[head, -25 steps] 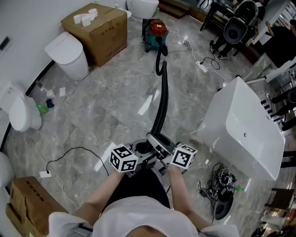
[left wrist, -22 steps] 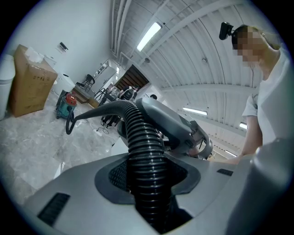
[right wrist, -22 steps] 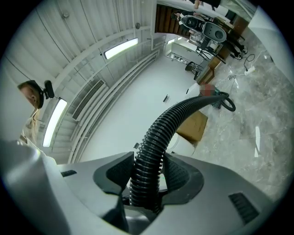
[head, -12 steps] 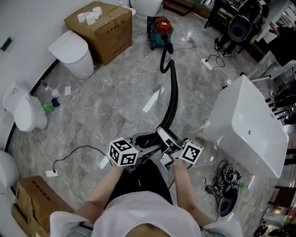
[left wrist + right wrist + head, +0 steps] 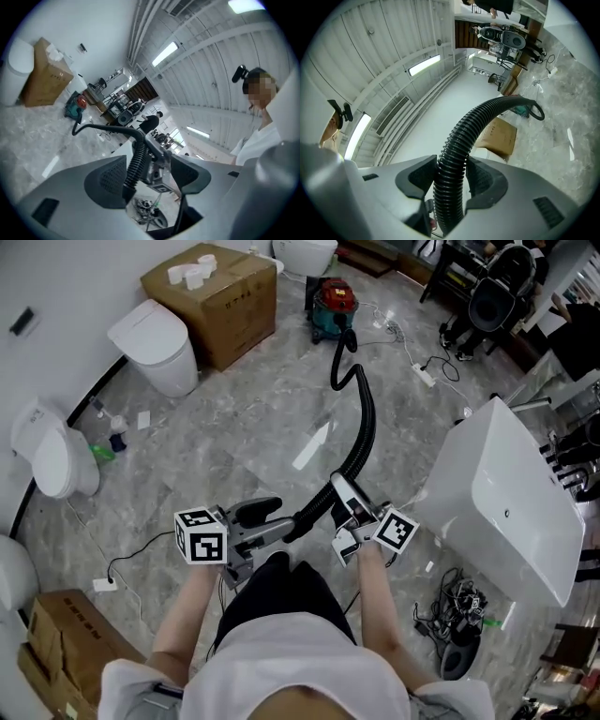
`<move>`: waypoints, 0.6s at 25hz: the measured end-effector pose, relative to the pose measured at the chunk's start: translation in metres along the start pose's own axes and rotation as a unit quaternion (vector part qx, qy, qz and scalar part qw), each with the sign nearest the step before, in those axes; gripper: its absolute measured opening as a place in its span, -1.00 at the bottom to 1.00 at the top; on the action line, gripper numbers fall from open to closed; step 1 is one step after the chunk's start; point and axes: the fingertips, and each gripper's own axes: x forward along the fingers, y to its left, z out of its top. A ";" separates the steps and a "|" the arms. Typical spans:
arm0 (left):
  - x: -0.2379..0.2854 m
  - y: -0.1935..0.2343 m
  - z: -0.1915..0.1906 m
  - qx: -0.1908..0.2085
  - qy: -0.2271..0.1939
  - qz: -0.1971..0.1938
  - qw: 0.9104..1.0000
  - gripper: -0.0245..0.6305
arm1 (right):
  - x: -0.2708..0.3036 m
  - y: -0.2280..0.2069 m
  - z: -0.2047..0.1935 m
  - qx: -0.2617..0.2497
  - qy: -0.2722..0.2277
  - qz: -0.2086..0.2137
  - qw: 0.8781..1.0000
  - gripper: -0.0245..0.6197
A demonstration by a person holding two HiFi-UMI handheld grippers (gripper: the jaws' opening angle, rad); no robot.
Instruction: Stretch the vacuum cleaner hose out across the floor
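Note:
A red and teal vacuum cleaner [image 5: 333, 304] stands at the far end of the floor. Its black ribbed hose [image 5: 364, 423] curves back from it towards me. My right gripper [image 5: 339, 495] is shut on the hose [image 5: 457, 154] near its free end, with a pad pressed on each side. My left gripper [image 5: 272, 523] is off to the left of the hose. Its jaws have just been opening and stand open. In the left gripper view the hose [image 5: 136, 157] runs close by the left pad, and neither pad of the left gripper [image 5: 150, 176] presses on it.
A white bathtub [image 5: 506, 493] stands on the right, with a tangle of cables [image 5: 455, 615] below it. Two toilets [image 5: 155, 348] [image 5: 52, 451] and a cardboard box [image 5: 220, 296] line the left wall. A thin cable [image 5: 141, 554] lies on the floor at left. A power strip [image 5: 422, 373] lies near the vacuum.
My left gripper has opened, let go of the hose and swung away to the left. The right gripper keeps its hold on the hose and has shifted slightly.

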 end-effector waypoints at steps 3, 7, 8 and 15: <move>0.011 -0.022 -0.013 -0.026 0.025 -0.039 0.999 -0.06 | 0.005 -0.002 0.005 -0.006 0.001 -0.001 1.000 -0.30; 0.030 -0.038 -0.038 -0.083 0.036 -0.066 0.994 -0.07 | 0.021 0.004 0.010 -0.018 0.003 0.011 1.000 -0.30; 0.035 -0.039 -0.042 -0.095 0.036 -0.069 0.992 -0.07 | 0.025 0.006 0.011 -0.020 0.005 0.015 1.000 -0.30; 0.054 -0.014 -0.026 -0.118 -0.030 -0.039 0.992 -0.07 | 0.037 0.019 0.019 -0.014 -0.004 0.032 0.999 -0.30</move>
